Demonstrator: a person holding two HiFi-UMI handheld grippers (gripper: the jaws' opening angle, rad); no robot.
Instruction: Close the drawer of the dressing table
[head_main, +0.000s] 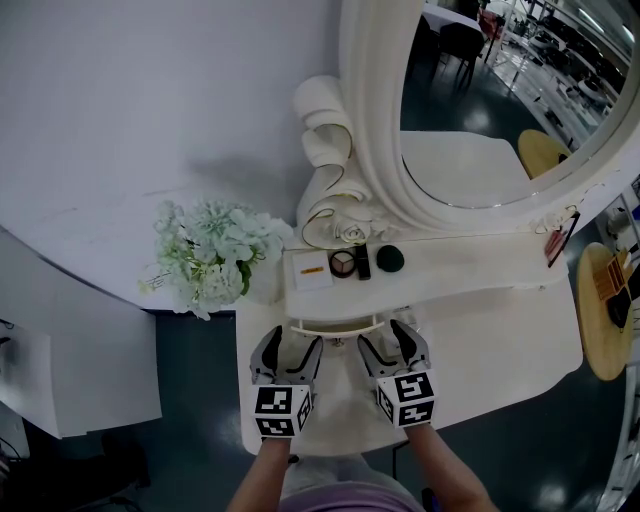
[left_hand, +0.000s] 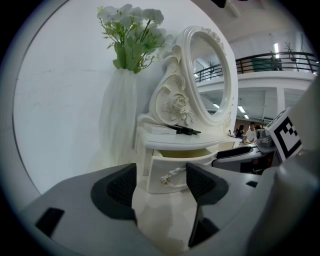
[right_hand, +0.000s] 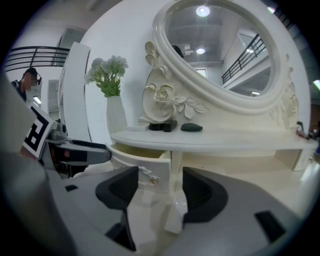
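A small white dressing table (head_main: 470, 265) with an oval mirror stands on a white tabletop. Its drawer (head_main: 335, 326) is pulled out toward me, and the cream inside shows in the left gripper view, drawer (left_hand: 182, 165). A small ornate handle (left_hand: 170, 175) sits on the drawer front, handle (right_hand: 148, 175). My left gripper (head_main: 293, 345) hovers just before the drawer's left end, open and empty. My right gripper (head_main: 390, 340) is beside the drawer's right end, also open with nothing between its fingers. Both point slightly downward at the drawer front, apart from it.
A vase of white flowers (head_main: 210, 255) stands left of the dressing table. On its shelf lie a white box (head_main: 310, 270), a round compact (head_main: 343, 263) and a dark green item (head_main: 389, 259). A round wooden stool (head_main: 605, 310) is at the right. The tabletop's front edge (head_main: 300, 450) is near me.
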